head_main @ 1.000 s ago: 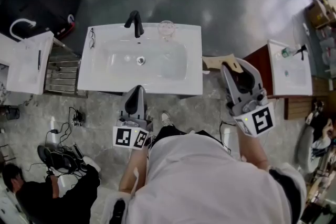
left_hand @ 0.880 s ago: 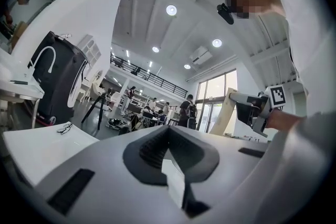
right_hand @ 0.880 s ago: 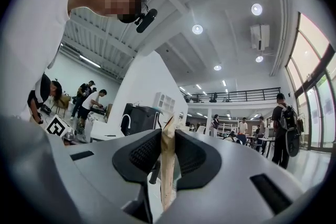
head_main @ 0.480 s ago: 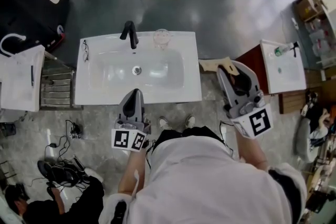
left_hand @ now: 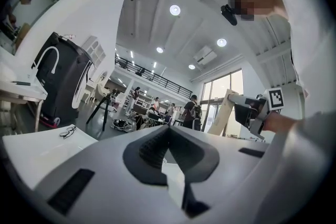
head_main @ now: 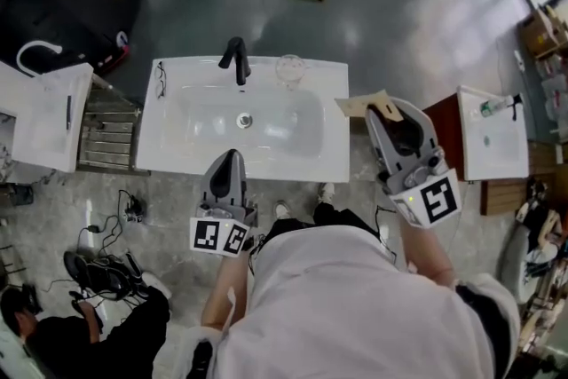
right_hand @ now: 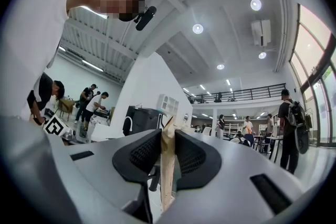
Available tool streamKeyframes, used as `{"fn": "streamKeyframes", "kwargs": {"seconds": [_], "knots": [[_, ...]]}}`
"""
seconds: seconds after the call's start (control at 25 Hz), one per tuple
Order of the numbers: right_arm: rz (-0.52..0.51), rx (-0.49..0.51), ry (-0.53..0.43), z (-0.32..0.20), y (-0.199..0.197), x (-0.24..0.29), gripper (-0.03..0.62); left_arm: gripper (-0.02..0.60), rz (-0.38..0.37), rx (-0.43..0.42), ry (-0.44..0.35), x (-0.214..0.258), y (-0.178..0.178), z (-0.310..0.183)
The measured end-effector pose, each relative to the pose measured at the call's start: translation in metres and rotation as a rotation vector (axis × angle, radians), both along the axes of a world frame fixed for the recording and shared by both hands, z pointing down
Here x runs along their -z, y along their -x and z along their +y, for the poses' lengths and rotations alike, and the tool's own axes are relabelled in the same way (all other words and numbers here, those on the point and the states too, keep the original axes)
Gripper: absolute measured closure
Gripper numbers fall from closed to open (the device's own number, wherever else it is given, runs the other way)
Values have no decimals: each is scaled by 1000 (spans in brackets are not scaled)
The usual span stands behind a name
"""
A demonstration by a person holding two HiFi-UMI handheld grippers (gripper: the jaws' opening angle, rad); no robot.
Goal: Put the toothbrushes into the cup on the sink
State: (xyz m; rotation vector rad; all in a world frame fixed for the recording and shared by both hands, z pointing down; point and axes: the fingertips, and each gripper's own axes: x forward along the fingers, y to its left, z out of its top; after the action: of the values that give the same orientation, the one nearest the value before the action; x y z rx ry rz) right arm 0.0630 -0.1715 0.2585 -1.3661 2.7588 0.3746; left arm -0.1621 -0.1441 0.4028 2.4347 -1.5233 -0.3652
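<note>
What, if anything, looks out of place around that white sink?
A pair of eyeglasses lies on the sink's left rim, an odd spot beside a basin. Also, the right gripper clamps a flat tan piece, too unclear to call a toothbrush.

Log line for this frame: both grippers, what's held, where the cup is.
left gripper: shut, empty | right gripper: shut on flat tan card-like piece | clear glass cup: on white sink back rim, beside black faucet
</note>
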Motion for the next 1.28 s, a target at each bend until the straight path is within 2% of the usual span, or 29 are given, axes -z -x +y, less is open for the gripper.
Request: {"fn": "streamKeyframes", "kwargs": {"seconds": [0.24,0.44,0.64,0.8,1.0,1.16,1.28], "knots": [[21,54,-4,-36,16,-26,497,578,-17,84,19,2,14,9],[8,92,-13,-72,31,-44,497,578,-42,109,45,-5,15,14],[6,107,24,-109,47,-79,497,578,-49,150,67,-9,17,23],[75,130,24,-127,63,-103,497,578,-39,170,93,-15,18,27],[111,170,-24,-148,79,-106,497,578,-40,171,127,-24,10,28],[180,202,-41,-159,89,-127,497,578,-39,176,148,-31,6,27],[245,235,-9,-164,99,-156,497,578,-34,178,165,-37,2,26]]}}
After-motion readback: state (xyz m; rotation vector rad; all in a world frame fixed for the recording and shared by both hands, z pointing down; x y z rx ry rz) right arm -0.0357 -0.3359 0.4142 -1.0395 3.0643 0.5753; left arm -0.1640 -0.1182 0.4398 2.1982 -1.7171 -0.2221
